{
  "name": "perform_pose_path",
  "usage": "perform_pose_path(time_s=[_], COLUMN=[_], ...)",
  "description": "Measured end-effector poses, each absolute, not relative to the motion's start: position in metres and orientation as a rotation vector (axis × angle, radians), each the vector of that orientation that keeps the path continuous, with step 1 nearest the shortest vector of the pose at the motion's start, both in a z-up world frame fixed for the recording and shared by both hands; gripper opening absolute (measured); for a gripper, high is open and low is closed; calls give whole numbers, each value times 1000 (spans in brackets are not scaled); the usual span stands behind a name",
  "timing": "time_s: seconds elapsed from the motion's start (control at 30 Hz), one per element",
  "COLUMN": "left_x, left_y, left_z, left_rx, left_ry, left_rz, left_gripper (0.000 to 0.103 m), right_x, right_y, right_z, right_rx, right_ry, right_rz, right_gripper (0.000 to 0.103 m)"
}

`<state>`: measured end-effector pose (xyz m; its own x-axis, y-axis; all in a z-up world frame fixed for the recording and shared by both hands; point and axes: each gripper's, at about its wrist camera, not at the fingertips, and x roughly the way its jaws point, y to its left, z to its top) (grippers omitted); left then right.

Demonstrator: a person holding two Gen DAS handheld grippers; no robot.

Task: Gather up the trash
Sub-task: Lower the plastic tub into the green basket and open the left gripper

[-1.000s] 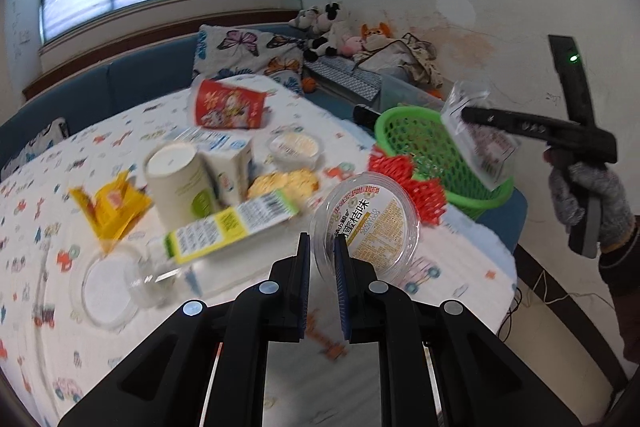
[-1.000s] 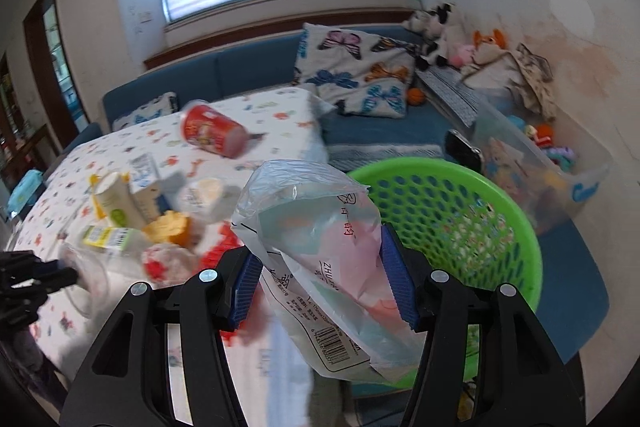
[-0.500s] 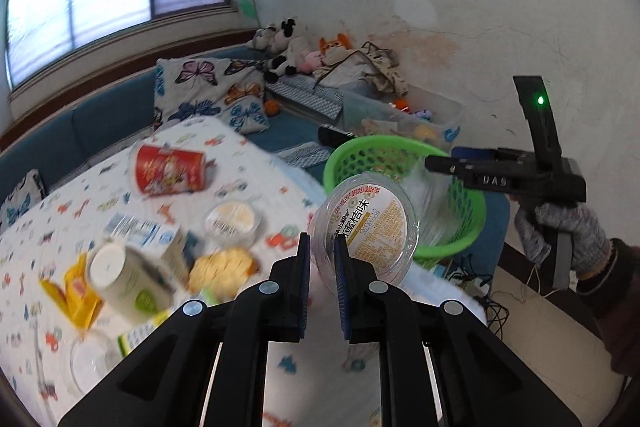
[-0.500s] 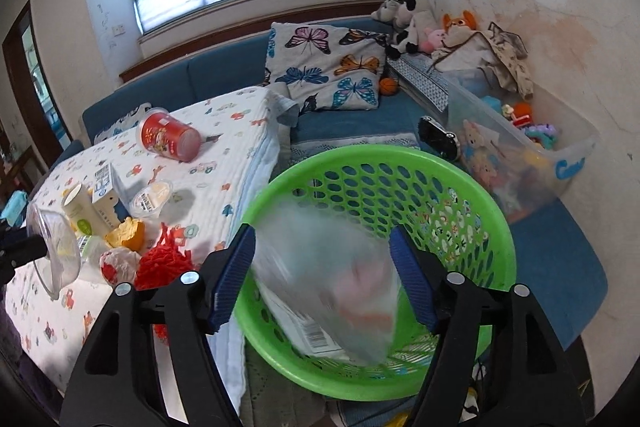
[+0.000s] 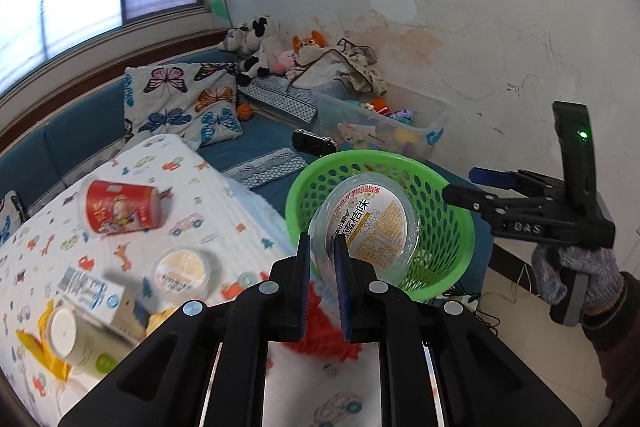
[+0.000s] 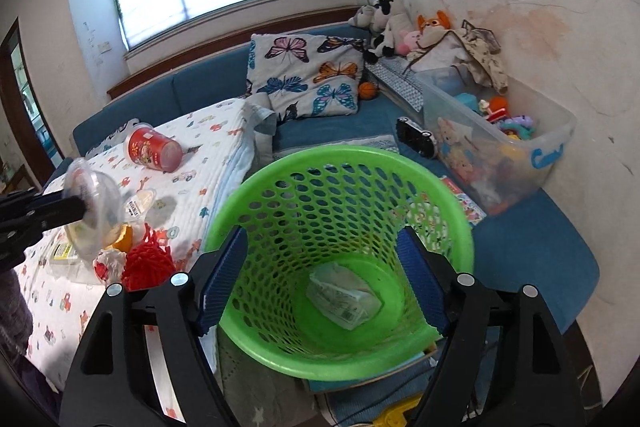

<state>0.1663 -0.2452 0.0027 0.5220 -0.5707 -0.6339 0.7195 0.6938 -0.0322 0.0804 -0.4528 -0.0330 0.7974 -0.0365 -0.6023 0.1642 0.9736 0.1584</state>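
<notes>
My left gripper (image 5: pixel 322 263) is shut on the rim of a clear plastic cup with a printed lid (image 5: pixel 370 223), held in the air just before the green mesh basket (image 5: pixel 448 187). From the right wrist view the same cup (image 6: pixel 94 209) hangs over the table's edge at the left. My right gripper (image 6: pixel 322 277) hovers over the basket (image 6: pixel 280 163); its jaws are opening and nothing is between them. A clear plastic bag (image 6: pixel 344 301) lies on the basket's bottom. The right gripper (image 5: pixel 476 187) shows at the basket's far rim, held by a gloved hand (image 5: pixel 576 275).
On the patterned table (image 5: pixel 224 203) lie a red cup (image 5: pixel 120 209), a small lidded tub (image 5: pixel 182 269), a milk carton (image 5: pixel 90 293), a paper cup (image 5: pixel 74 337) and a red fuzzy ball (image 6: pixel 146 265). A blue sofa with a butterfly cushion (image 6: pixel 304 75) and a clear toy bin (image 6: pixel 496 143) stand behind.
The right gripper opened and its plastic bag dropped into the basket. My left gripper lifted the clear cup off the table and carried it right, up to the basket.
</notes>
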Motion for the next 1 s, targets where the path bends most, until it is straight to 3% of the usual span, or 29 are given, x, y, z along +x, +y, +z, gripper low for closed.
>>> perform_pose_path(time_s=[0.7,0.87,1.0], left_x=[203,206,204], left_y=[-344,-363,-360], left_z=[-35,-40,-39], left_rx=[363,375,351], left_ry=[784,779,776], left_rz=[-793,-802,-803], left_gripper=[13,23,42], right_x=[61,61,61], right_y=[-476,-476,-473], right_z=[-43,-44,-47], right_rx=[261,261,255], right_ry=[650,654,661], right_rz=[-159,-159,-155], right_gripper=[80,80,80])
